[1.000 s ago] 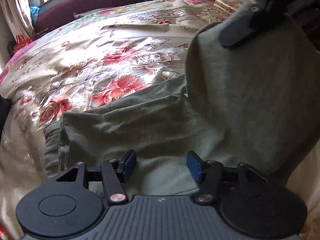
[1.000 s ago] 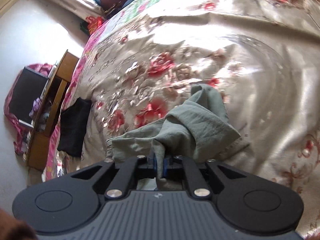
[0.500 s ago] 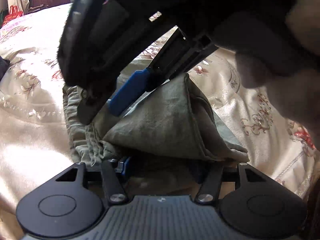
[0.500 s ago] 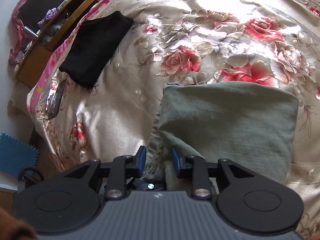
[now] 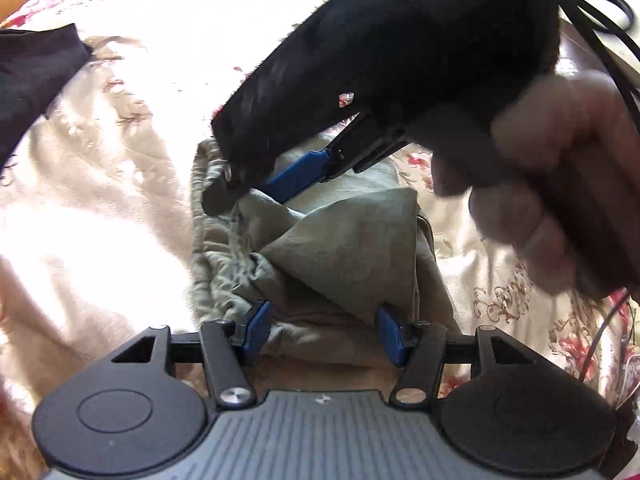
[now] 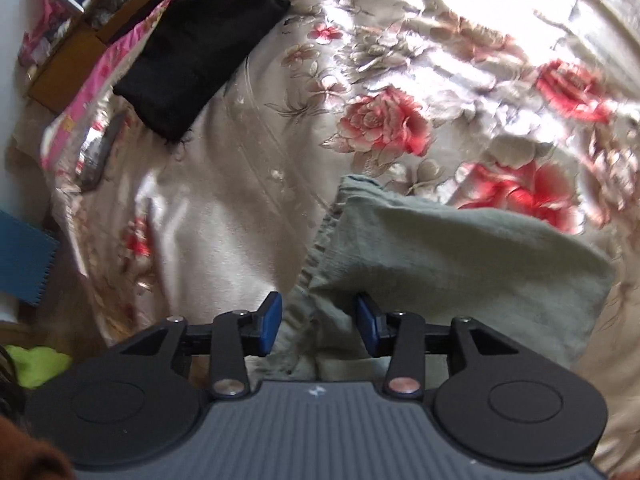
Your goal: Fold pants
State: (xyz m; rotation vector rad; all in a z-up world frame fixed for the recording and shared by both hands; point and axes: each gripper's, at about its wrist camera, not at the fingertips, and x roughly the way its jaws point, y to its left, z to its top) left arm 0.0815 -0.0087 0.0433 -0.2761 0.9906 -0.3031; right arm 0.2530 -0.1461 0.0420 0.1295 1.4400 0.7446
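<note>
The olive-green pants [image 5: 340, 248] lie folded over on the floral bedspread [image 5: 120, 152]; they also show in the right wrist view [image 6: 452, 268]. My left gripper [image 5: 322, 332] is open, its blue pads on either side of the near edge of the fold. My right gripper [image 6: 318, 318] is open over the gathered waistband edge, with cloth lying between its pads. In the left wrist view the right gripper's blue finger [image 5: 296, 174] points down at the far end of the pants, held by a hand [image 5: 560, 184].
A folded black garment [image 6: 200, 52] lies on the bedspread toward the far left, also seen in the left wrist view [image 5: 28, 76]. A wooden cabinet [image 6: 68, 60] stands beyond the bed's edge. Cables [image 5: 600, 12] trail from the right gripper.
The right gripper carried the pant end over onto the rest, then opened and let it go. The left gripper stays open at the near edge of the fold.
</note>
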